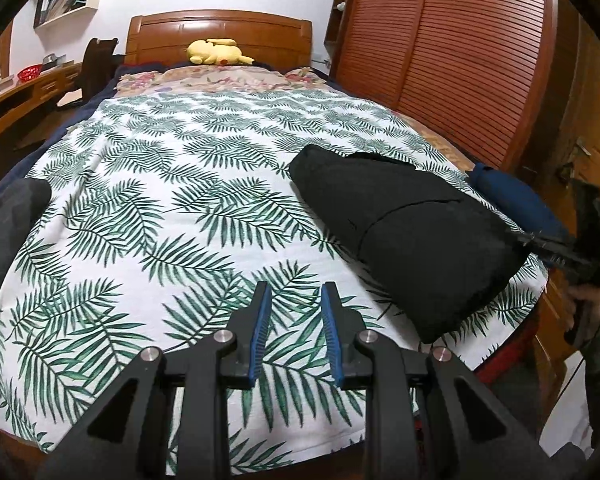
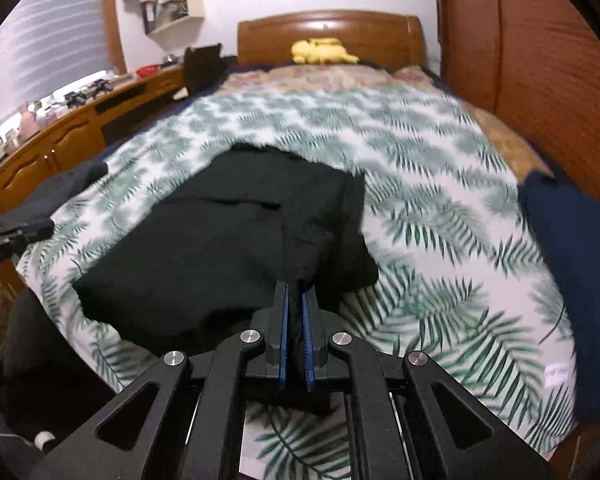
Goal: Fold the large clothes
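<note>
A black folded garment (image 1: 404,240) lies on the leaf-print bed cover (image 1: 160,208), toward its right side. My right gripper (image 2: 295,290) is shut on the near edge of this black garment (image 2: 220,248), with cloth pinched between the blue pads. The left wrist view shows that right gripper (image 1: 556,248) at the garment's right end, held by a hand. My left gripper (image 1: 296,288) hovers over bare cover left of the garment, jaws apart with nothing between them. It also shows as a dark shape at the left edge of the right wrist view, the left gripper (image 2: 16,236).
A dark blue folded cloth (image 1: 516,200) sits at the bed's right edge, by the wooden wardrobe (image 1: 460,60). A dark grey garment (image 1: 4,220) lies at the left edge. A yellow plush toy (image 1: 216,52) rests by the headboard. A wooden desk (image 2: 60,136) runs along the left.
</note>
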Demonstrator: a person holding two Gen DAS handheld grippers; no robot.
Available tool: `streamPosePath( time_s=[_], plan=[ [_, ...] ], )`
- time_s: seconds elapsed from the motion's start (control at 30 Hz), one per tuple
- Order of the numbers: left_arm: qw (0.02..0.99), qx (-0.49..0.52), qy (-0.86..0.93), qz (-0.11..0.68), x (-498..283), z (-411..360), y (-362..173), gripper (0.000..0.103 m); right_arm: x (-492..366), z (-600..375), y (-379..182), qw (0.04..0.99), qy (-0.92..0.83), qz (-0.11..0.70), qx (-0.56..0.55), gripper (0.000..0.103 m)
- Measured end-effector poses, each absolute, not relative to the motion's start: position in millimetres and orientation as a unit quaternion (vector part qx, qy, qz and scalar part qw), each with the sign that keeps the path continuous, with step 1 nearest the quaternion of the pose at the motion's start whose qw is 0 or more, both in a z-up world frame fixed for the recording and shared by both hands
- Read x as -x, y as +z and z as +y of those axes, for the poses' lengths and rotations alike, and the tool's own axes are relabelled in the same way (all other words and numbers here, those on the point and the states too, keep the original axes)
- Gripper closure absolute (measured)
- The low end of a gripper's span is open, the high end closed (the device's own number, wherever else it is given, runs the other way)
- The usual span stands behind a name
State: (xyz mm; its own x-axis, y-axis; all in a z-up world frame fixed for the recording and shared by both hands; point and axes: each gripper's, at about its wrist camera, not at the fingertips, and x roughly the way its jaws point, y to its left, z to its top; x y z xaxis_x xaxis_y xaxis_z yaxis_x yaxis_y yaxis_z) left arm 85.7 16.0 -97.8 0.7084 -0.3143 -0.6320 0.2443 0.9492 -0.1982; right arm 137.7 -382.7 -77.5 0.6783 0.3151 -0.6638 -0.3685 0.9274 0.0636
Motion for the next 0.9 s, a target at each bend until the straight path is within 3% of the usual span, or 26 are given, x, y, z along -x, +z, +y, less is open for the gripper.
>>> streamPosePath(
  time_s=[0.17,0.23,0.3,0.37,0.4,0.57,0.9],
  plan=[
    [0.923,0.037,-0.160,0.347,-91,2,-93,0.080,-139,-367,-94,0.911,0.177,0.368,0.064,0.095],
    [0.924,0.031,-0.165,0.344,-96,-3,-90,0.080,-137,-365,-95,0.913,0.164,0.365,0.074,0.086],
    [0.924,0.023,-0.171,0.342,-105,-12,-87,0.080,-138,-366,-98,0.914,0.155,0.368,0.077,0.056],
    [0.923,0.017,-0.178,0.341,-116,-20,-85,0.080,-138,-372,-101,0.919,0.135,0.365,0.068,0.039],
    [0.922,0.013,-0.183,0.340,-123,-26,-85,0.080,-139,-377,-102,0.919,0.134,0.366,0.056,0.037],
    [0.920,-0.004,-0.196,0.341,-149,-45,-87,0.080,-132,-399,-101,0.918,0.156,0.365,-0.020,0.036],
    [0.904,-0.045,-0.219,0.365,-214,-88,-106,0.080,-136,-395,-115,0.905,0.176,0.386,-0.035,0.036]
  ],
)
